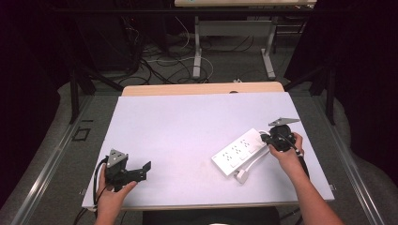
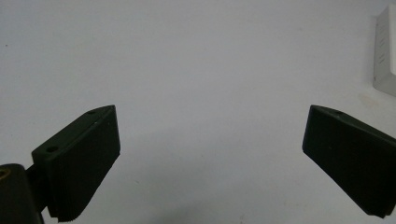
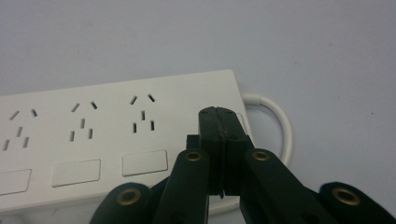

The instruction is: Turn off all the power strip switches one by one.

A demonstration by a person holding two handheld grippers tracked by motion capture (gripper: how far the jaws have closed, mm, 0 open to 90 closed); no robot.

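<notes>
While hovering over the right half of the white table [image 1: 187,122], clamped the right gripper [image 1: 265,137] fully shut, both black jaws pressed flat against each other with nothing caught between them. Pointed that gripper leftward at the far right end of the white power strip [image 1: 239,151], tips just over the corner where the cord leaves the housing. Could not tell whether the tips actually touched the plastic. Gripped the tool from behind with the right hand [image 1: 288,157], forearm entering from the bottom right.

Seen along the right gripper [image 3: 222,112], found the power strip [image 3: 116,135] running off to the left: three socket groups in a row, a rectangular rocker switch below each. Noted the white cord [image 3: 280,121] curving out in a loop from the end just behind the closed tips.

From above, found the strip lying flat and diagonal on the right part of the table, near end lower left, far end upper right. Traced the cord [image 1: 256,161] back along its near side to the white plug [image 1: 241,176], resting on the tabletop just beside the strip's near end.

Held the left gripper [image 1: 146,171] low at the near left corner in the left hand [image 1: 112,197], well apart from the strip. Showed the left gripper [image 2: 212,109] released, jaws spread wide over bare tabletop, grasping nothing.
</notes>
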